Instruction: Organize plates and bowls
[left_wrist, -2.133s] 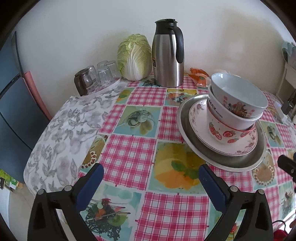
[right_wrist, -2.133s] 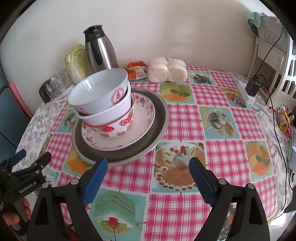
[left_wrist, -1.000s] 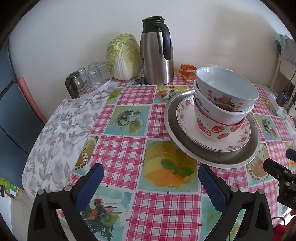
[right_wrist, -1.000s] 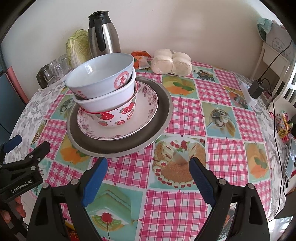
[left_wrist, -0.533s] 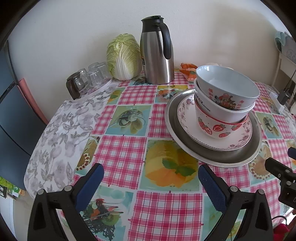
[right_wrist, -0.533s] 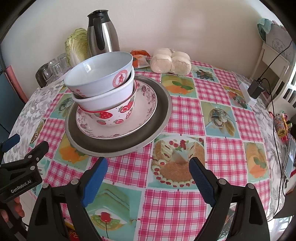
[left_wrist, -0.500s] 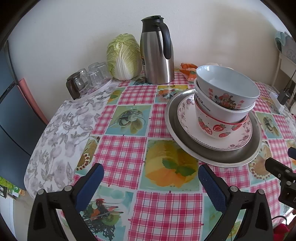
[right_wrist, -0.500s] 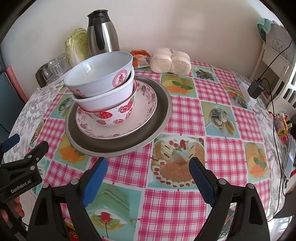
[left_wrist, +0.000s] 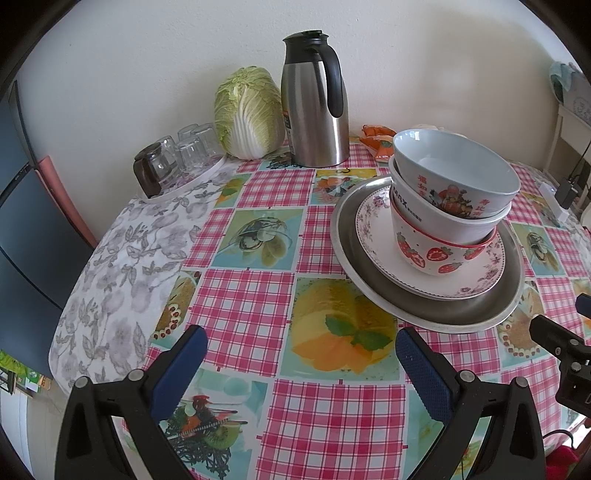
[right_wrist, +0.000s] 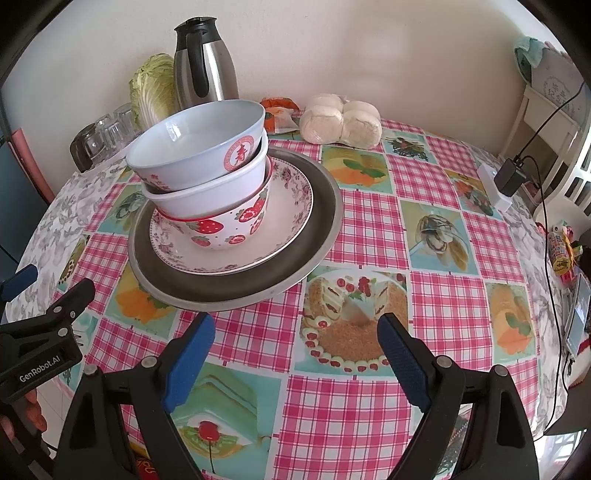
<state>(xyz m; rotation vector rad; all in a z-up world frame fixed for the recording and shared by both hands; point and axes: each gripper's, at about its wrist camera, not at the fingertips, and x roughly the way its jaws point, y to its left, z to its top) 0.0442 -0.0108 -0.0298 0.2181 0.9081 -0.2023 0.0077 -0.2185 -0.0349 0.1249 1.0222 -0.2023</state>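
One stack stands on the checked tablecloth. At the bottom lies a wide grey metal plate (left_wrist: 373, 284) (right_wrist: 317, 229), and on it a floral plate (left_wrist: 373, 229) (right_wrist: 291, 210). Three nested bowls sit on that: a strawberry bowl (left_wrist: 428, 254) (right_wrist: 229, 225), a white bowl (left_wrist: 424, 214) (right_wrist: 214, 192) and a pale blue bowl (left_wrist: 458, 173) (right_wrist: 199, 147) on top, tilted. My left gripper (left_wrist: 299, 354) is open over bare cloth, left of and nearer than the stack. My right gripper (right_wrist: 295, 343) is open too, with nothing between its fingers, just in front of the metal plate's rim.
At the back stand a steel thermos jug (left_wrist: 316, 103), a cabbage (left_wrist: 247, 110) and several upturned glasses (left_wrist: 177, 158) on a tray. A bag of buns (right_wrist: 340, 122) and an orange packet (right_wrist: 279, 110) lie behind the stack. A charger with cables (right_wrist: 509, 177) sits at the right edge.
Since two seconds ago both views shifted a little, so the stack sits nearer the middle. Over the last half second nothing has moved; both grippers stay open.
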